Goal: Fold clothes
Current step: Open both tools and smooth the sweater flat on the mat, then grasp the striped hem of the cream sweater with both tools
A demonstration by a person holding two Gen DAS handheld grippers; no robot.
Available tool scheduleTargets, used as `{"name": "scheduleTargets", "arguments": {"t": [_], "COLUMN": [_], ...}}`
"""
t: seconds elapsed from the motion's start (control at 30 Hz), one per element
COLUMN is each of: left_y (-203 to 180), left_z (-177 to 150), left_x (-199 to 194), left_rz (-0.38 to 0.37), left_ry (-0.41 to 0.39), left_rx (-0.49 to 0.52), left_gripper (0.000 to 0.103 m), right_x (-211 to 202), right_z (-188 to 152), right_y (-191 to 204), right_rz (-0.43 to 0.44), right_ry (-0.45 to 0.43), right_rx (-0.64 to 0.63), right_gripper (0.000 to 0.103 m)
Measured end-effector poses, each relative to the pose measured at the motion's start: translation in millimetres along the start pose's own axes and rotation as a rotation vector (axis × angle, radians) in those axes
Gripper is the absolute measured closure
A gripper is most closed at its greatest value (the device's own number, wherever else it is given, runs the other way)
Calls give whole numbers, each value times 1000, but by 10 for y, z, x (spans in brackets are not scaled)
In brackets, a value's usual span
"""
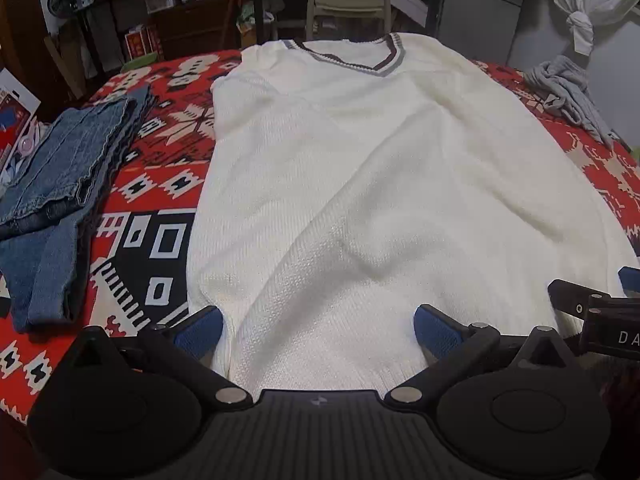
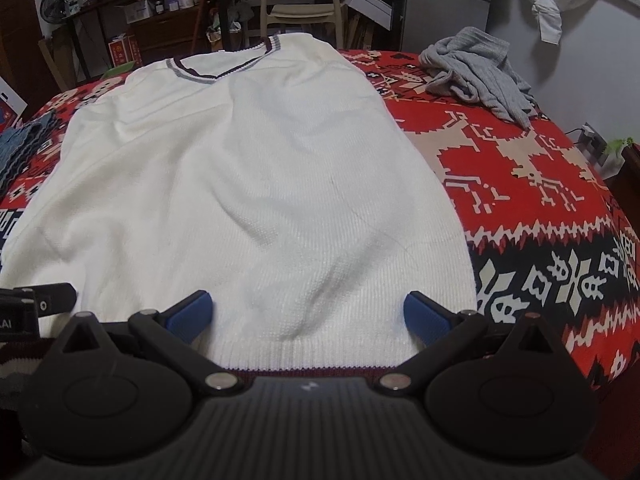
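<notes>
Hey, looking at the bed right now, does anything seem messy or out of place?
Mostly tidy. The white sweater lies flat with a few soft wrinkles, and the jeans are folded at the left. The odd one is the grey garment, crumpled in a heap at the blanket's far right corner.

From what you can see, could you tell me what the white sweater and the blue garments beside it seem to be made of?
The sweater looks like a matte knit, likely cotton or acrylic: visible stitch texture and a ribbed hem. The blue garments look like denim: faded weave, stitched seams and a frayed edge.
</notes>
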State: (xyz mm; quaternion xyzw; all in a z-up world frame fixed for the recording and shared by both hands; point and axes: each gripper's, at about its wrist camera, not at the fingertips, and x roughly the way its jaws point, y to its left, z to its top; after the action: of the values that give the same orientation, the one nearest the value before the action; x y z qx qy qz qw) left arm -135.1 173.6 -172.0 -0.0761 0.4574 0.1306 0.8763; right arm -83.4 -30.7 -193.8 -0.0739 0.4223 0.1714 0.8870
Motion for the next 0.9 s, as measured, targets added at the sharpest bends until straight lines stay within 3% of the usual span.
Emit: {"name": "scheduleTargets", "arguments": {"t": [0.17,0.3,0.43,0.5,0.63,0.7,0.8,0.9], "left_y": [29,145,385,510,739,870,1037,1121], "left_z": [-27,-14,36,38,-31,-96,-191,-258], "left_x": [-27,-128,-335,-427,-464,-439,-398,-400], "left_rz": [-8,-36,-92,-112,-144,-164,-201,-249], "left_ry": [-30,-53,-77,-82,-26,16,75,112], "left_rx": [-2,-30,-92,-116,-167,-210,-278,-331], "left_gripper": [3,23,26,29,54,63,73,74], "right_x": [-1,-140,-377,-474,-540,-530,-501,-463], "right_z": [5,75,162,200,192,148,84,33], "right_y": [-13,-101,-273,-391,-668,-837,-1036,-1100], "right_rz": [10,61,87,91,94,101,100,127], "right_ry": [-2,-6,-33,-32,17,47,83,116], "right_rx": [-4,3,-14,-25,-16,34,98,142], "right_gripper": [2,14,18,26,48,66,78,80]}}
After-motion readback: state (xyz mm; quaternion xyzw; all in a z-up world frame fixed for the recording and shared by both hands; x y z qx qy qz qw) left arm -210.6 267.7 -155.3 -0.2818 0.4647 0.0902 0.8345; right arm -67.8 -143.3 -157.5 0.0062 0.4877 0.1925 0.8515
